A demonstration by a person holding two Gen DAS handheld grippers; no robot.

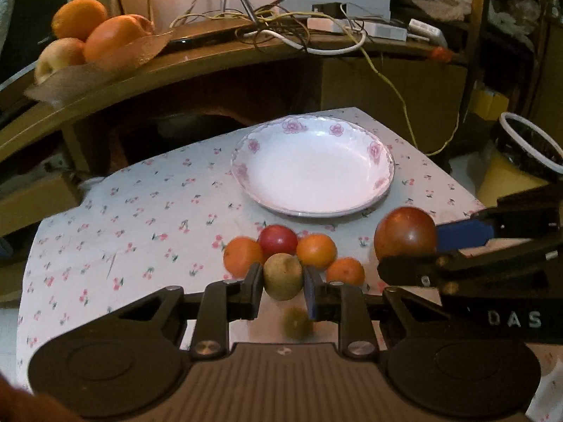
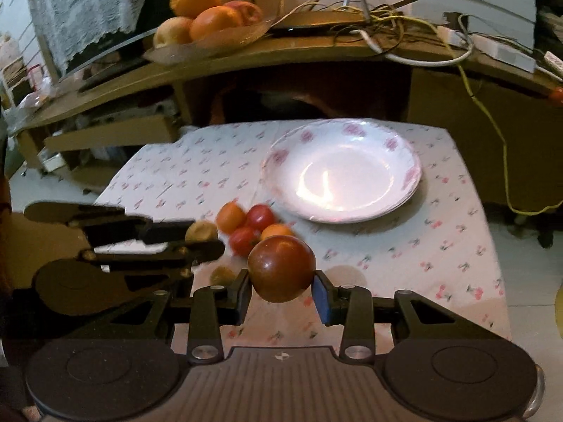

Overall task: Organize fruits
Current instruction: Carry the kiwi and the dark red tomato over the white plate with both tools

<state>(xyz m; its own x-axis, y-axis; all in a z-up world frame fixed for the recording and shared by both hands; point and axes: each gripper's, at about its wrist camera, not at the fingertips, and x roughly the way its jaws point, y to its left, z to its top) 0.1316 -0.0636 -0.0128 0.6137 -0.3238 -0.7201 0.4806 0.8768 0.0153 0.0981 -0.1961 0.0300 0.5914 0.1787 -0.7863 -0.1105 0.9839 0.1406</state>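
The only real container on the table is the white plate [image 1: 313, 172] with pink flowers round its rim, sitting at the far side of the cherry-print tablecloth [image 1: 140, 218], and there's nothing in it. Further back on the wooden shelf [image 1: 211, 56] there's a shallow brown tray [image 1: 105, 66] loaded with a couple of oranges and paler apple-looking fruit, next to a mess of cables [image 1: 281, 24].

The left gripper [image 1: 283, 281] is clamped on a small brownish-green kiwi [image 1: 283, 276], one finger on each side, lifted just above the cloth. The kiwi is a bit egg-shaped and its long axis runs roughly up-down in the left wrist view, fatter end toward the bottom. Right behind it is the loose fruit pile [image 1: 295, 249]: three little oranges and a red one, all bunched together and touching, just short of the plate. A blurry greenish fruit [image 1: 297, 323] lies on the cloth under the gripper.

The right gripper [image 2: 281, 286] is squeezing a dark red tomato [image 2: 281, 269] between its pads, off to the right of the pile. It's basically round, so no long axis to speak of, and it's hard to say which way the stem end points
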